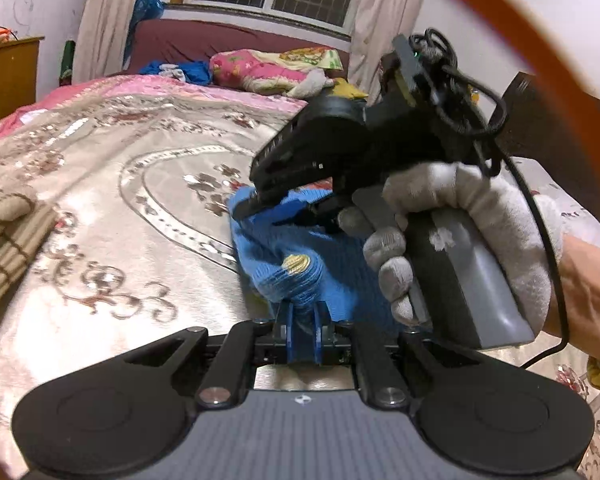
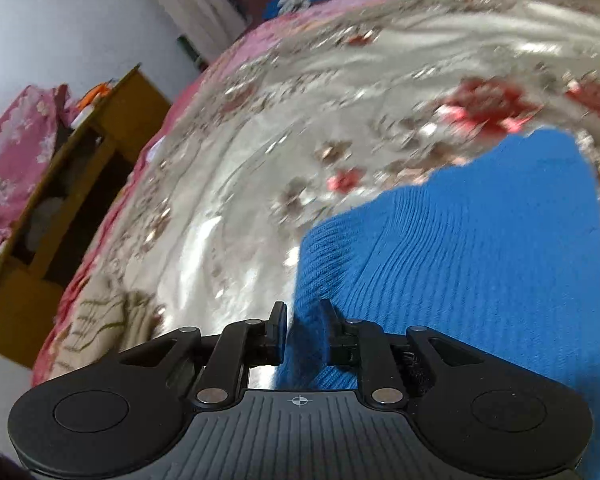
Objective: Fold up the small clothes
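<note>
A small blue knitted garment [image 1: 296, 252] with a yellow patch lies bunched on the flowered bedspread [image 1: 140, 168]. My left gripper [image 1: 303, 322] is shut on its near edge. In the left wrist view the right gripper [image 1: 246, 210], held by a white-gloved hand, pinches the garment's far edge. In the right wrist view my right gripper [image 2: 303, 320] is shut on a fold of the blue garment [image 2: 480, 248], which spreads to the right above the bedspread [image 2: 260, 140].
A folded beige striped cloth [image 1: 4, 236] lies at the bed's left edge and shows in the right wrist view [image 2: 100, 320]. Pillows and blue clothes [image 1: 188, 70] sit at the bed's head. A wooden cabinet [image 2: 60, 184] stands left of the bed.
</note>
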A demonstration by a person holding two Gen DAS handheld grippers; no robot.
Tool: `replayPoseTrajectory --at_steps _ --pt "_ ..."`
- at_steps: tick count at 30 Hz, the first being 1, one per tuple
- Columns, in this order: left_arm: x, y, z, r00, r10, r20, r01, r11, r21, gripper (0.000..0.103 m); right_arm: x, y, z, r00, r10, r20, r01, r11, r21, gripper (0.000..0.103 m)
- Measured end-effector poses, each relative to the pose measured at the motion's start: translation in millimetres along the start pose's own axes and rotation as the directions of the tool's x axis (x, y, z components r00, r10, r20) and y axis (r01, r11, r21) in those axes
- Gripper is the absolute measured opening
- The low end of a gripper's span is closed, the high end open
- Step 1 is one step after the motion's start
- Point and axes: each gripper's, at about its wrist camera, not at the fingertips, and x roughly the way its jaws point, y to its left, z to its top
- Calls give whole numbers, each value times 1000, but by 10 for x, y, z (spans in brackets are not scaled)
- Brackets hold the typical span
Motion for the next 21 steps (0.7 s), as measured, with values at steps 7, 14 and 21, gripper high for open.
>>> replayPoseTrajectory --at_steps 7,14,21 --pt "-165 -47 66 999 32 38 -32 999 11 17 -126 47 -1 998 52 -17 -52 999 3 19" --pt "-52 -94 152 997 71 18 -72 997 26 18 -383 68 10 998 65 4 -65 998 -23 19" --pt "88 -148 315 989 144 5 -144 988 61 18 -594 128 -6 999 4 43 1 993 -119 20"
